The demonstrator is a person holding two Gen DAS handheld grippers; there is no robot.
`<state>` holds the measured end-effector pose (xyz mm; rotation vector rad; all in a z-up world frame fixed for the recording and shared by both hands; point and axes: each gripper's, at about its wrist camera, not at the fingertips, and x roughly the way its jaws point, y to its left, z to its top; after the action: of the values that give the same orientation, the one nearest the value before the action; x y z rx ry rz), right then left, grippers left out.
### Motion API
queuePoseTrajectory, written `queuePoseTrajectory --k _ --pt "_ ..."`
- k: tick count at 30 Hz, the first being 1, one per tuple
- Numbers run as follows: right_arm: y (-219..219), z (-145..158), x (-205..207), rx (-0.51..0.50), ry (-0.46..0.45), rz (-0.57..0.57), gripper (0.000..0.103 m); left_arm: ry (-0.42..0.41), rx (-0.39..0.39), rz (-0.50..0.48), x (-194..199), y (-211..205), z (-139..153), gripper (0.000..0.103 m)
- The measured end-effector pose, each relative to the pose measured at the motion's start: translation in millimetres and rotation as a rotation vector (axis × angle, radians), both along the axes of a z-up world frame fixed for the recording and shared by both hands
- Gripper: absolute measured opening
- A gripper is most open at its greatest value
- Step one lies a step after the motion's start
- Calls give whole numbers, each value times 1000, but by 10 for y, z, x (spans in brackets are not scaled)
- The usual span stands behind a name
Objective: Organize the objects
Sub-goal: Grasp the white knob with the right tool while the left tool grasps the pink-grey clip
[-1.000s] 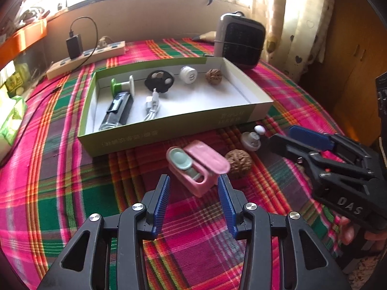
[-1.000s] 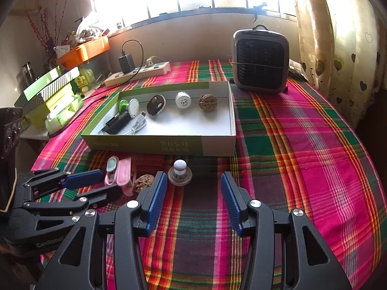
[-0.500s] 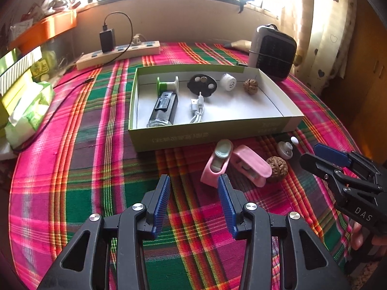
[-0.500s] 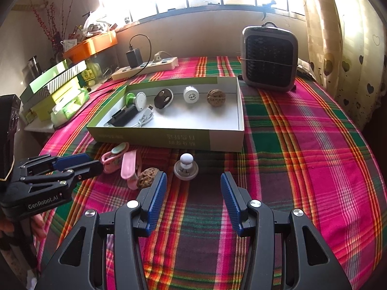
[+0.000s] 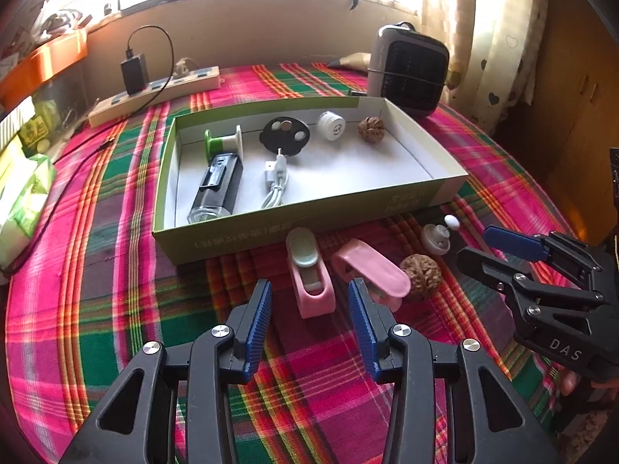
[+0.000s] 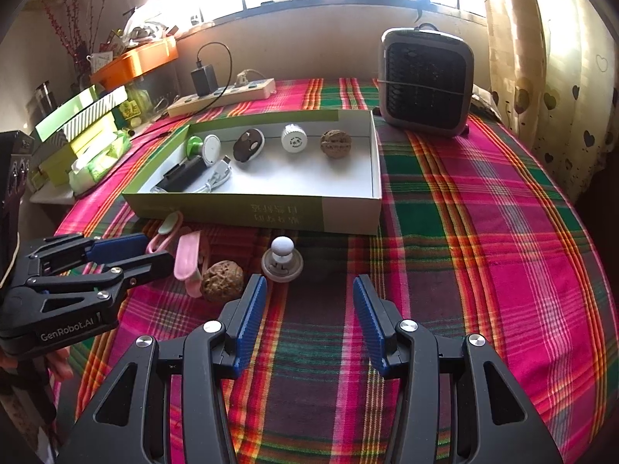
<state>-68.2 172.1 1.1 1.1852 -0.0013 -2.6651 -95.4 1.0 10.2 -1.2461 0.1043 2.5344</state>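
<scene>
Left wrist view: the left gripper [image 5: 309, 323] hangs over the plaid-covered desk [image 5: 96, 270] with its jaws spread and nothing between the pads. Just ahead at 12 o'clock lies an open pink case [image 5: 309, 282], its flipped lid [image 5: 371, 268] at 1 o'clock. A walnut [image 5: 421, 275] sits touching or just beside that lid, at 2 o'clock. A small white knob on a round base [image 5: 437, 236] stands beyond the walnut, near the box's front wall.

The shallow green box [image 5: 294, 228] lies farther out at 12 o'clock. Inside it, from 10 toward 1 o'clock: a green spool [image 5: 222, 143], a black lighter-like item [image 5: 218, 185], a coiled white cable [image 5: 276, 185], a black round disc [image 5: 285, 135], a white cap [image 5: 331, 125] and a second walnut [image 5: 371, 128].

Right wrist view: the right gripper [image 6: 309, 319] is likewise spread and empty, hovering above the cloth. The knob and base [image 6: 282, 261] sit at 11 o'clock, just ahead of its left pad.

A heater [image 5: 410, 71] stands behind the box at 1 o'clock; a power strip [image 5: 154, 94] lies at 10 o'clock.
</scene>
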Motion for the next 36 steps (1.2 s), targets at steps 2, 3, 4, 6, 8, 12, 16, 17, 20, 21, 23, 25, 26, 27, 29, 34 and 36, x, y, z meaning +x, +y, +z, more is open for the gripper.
queuePoseTrajectory --k 2,3,4,6,8,12,16,17,20,21,23,25,26,27,29,34,36 --pt "0 -19 -34 5 -10 2 48 2 -13 8 -27 -5 -8 39" --pt "1 -25 -48 -1 -15 6 48 -6 -13 15 -45 -19 -21 39" --pt "-1 -34 -65 -7 -22 14 48 -17 -18 23 -61 -32 -38 39" --pt "-18 -39 -90 2 -25 23 48 -14 -22 29 -75 -49 -45 39" --pt "-42 -45 -123 13 -30 34 48 -15 -18 32 -91 -61 -44 39" --pt "-70 -73 -191 24 -46 59 48 -13 -29 32 -134 -48 -48 39" --pt "-133 -88 -252 58 -51 88 48 -7 -49 32 -184 -20 -51 39" --pt "-153 -88 -262 72 -47 93 48 -6 -50 31 -191 -18 -51 39" --pt "-196 -101 -282 99 -44 110 48 2 -45 32 -201 -31 -57 39" --pt "-202 -104 -284 105 -44 116 48 7 -44 31 -197 -35 -60 39" --pt "-204 -105 -284 108 -43 119 48 16 -45 37 -184 -30 -65 39" --pt "-194 -107 -282 105 -43 119 48 22 -53 42 -181 -16 -67 39" --pt "-192 -107 -281 104 -43 119 48 25 -59 42 -180 -9 -69 39" --pt "-188 -108 -280 104 -44 118 48 25 -57 44 -179 -12 -69 39" --pt "-194 -107 -281 108 -43 117 48 16 -40 54 -199 -31 -60 39" --pt "-210 -109 -285 115 -42 118 48 27 -58 54 -195 -4 -68 39" --pt "-204 -108 -285 117 -40 115 44 34 -66 56 -187 5 -71 39"
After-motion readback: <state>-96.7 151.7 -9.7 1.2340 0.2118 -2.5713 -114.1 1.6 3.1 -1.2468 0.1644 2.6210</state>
